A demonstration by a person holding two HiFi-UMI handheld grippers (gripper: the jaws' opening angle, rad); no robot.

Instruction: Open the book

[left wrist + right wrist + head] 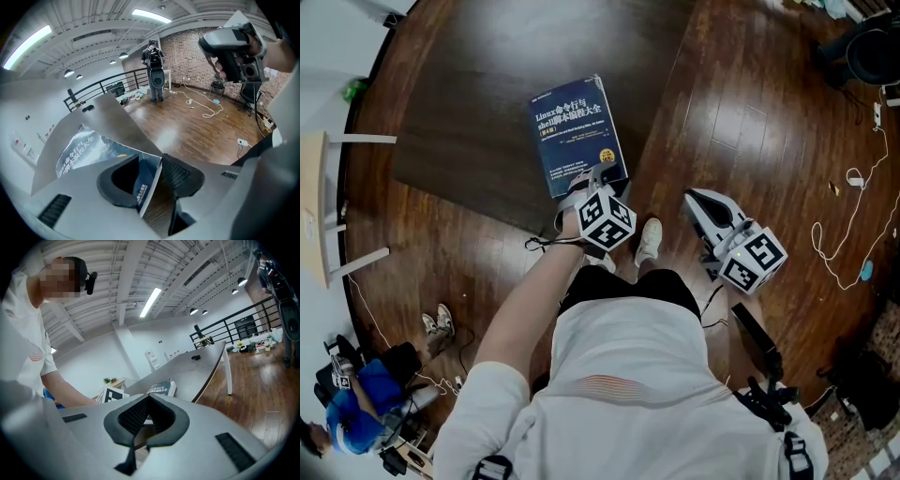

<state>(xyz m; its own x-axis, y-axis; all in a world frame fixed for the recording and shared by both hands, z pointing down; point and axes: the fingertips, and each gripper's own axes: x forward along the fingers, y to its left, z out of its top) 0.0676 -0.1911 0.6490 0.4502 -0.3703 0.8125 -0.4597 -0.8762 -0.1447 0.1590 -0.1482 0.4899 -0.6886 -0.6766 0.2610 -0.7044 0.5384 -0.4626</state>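
Plainly the thick, glossy book (577, 131), lying shut on the table (469, 103) with its near corner between the spread fingers of the left gripper (151, 161), looks heavy but soft-covered, so I would pinch the cover (82, 154) alone there; the right gripper (148, 397) is empty, fingers pressed together, well apart from it

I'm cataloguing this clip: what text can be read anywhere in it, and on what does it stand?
"Linux命令行与shell脚本编程大全": title on the book cover, head view.
Smaller print lower on the cover: too small to read.
Print on the book's edge, left gripper view: too blurred to read.
Nothing else legible.
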